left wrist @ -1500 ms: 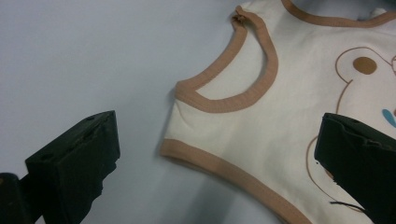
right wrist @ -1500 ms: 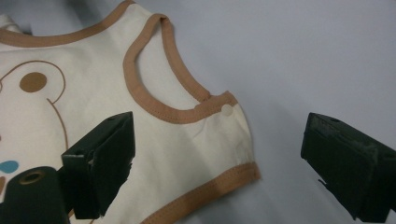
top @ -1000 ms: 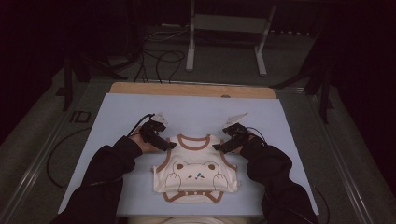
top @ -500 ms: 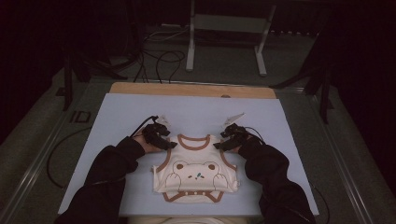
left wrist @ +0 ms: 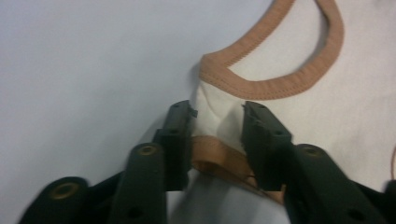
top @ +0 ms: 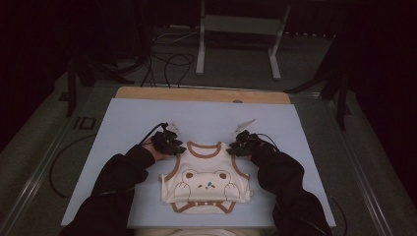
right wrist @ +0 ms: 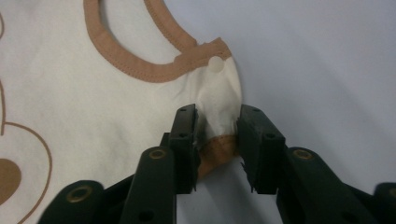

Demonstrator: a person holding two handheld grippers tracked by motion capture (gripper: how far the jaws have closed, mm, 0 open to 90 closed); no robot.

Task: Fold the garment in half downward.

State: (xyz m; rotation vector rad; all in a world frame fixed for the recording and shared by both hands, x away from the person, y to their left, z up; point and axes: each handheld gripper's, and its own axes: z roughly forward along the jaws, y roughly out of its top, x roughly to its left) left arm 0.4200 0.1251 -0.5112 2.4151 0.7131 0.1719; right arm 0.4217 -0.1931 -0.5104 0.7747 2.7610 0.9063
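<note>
A cream baby bodysuit [top: 206, 182] with brown trim and a bear print lies flat on the pale blue mat [top: 128, 118], neck opening away from the person. My left gripper [top: 178, 147] sits at its left shoulder strap and my right gripper [top: 235, 149] at the right one. In the left gripper view the jaws [left wrist: 217, 116] have just been closing and now pinch a puckered ridge of strap fabric [left wrist: 219, 119]. In the right gripper view the jaws [right wrist: 217, 119] have likewise been closing and squeeze the bunched strap [right wrist: 219, 112] below a white snap [right wrist: 215, 64].
The mat lies on a table with a wooden strip [top: 196, 94] along its far edge. Beyond stand a metal frame [top: 236, 29] and loose cables [top: 167, 59] on the floor. Dark sleeves reach in from the bottom on both sides of the bodysuit.
Both grippers have settled onto the bodysuit's shoulders and their jaws have narrowed around the strap fabric. The bodysuit itself has stayed flat in place.
</note>
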